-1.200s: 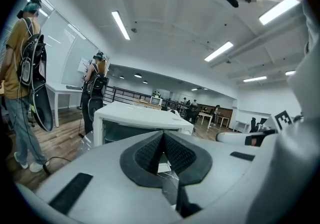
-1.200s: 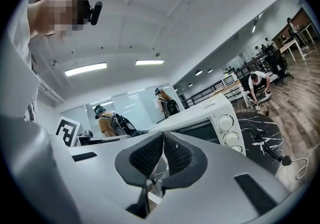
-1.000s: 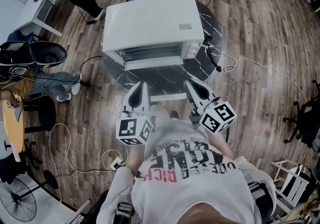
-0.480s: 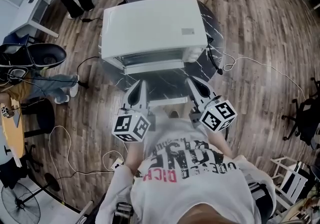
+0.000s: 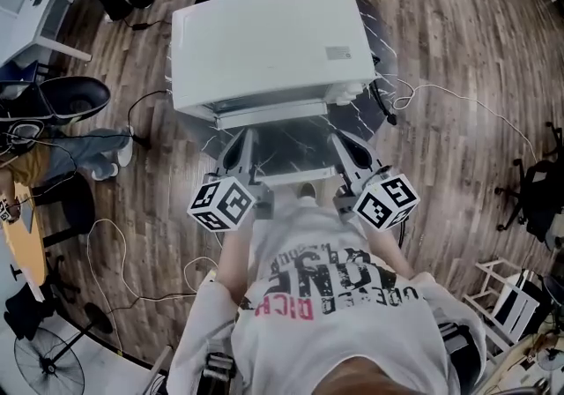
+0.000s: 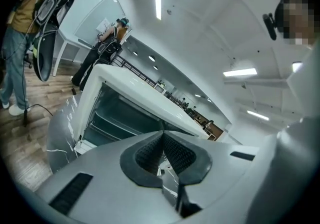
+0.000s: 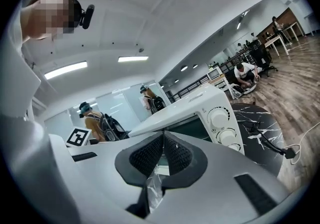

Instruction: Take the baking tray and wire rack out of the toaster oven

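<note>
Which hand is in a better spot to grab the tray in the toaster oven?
Left, probably. The left gripper aims at the shelves inside the toaster oven, while the right gripper faces the knobs. Both are shut, so either must open first.

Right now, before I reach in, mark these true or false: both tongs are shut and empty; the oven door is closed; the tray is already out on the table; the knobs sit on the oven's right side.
1. Both tongs shut and empty: true. The left tongs and right tongs hold nothing.
2. Door closed: false. The toaster oven has its door folded down toward the person.
3. Tray out: false. The tray sits inside the oven.
4. Knobs on the right: true.
</note>
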{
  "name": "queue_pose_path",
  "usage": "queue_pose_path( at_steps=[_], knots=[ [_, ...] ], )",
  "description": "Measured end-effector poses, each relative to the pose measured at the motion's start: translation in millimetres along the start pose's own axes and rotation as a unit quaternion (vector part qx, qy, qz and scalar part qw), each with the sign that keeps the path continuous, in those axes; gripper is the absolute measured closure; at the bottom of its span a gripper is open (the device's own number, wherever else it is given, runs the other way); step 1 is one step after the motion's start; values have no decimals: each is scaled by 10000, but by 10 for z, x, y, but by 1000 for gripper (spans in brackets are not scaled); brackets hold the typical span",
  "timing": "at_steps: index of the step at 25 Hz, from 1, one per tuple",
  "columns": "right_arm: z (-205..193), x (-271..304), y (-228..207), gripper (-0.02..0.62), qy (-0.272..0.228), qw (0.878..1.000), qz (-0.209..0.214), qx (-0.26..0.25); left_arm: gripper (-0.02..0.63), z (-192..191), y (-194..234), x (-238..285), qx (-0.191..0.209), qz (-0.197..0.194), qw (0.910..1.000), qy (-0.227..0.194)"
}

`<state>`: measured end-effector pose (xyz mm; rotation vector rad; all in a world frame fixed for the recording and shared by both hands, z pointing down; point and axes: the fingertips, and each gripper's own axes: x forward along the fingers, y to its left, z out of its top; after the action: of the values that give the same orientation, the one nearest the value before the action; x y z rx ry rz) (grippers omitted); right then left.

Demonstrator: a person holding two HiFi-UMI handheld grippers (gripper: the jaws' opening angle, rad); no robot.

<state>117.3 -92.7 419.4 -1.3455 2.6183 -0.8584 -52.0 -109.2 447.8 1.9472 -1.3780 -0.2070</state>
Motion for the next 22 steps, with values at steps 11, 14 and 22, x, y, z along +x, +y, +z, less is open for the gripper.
queue_pose_path(
  at_steps=[11,14,22],
  knots=[
    [-37,201,-103,591,-3,9995,-131,300,444,-59,477,523,-2081,-321,9776,-48],
    [-46,194,-161,591,25,9993,-159,339,417,-68,690,720,-2579,-278,9657,-146],
    [-94,183,-248,591,84,9981,-300,526,376,-141,1065,1085,-3407,-183,9397,-259]
  ],
)
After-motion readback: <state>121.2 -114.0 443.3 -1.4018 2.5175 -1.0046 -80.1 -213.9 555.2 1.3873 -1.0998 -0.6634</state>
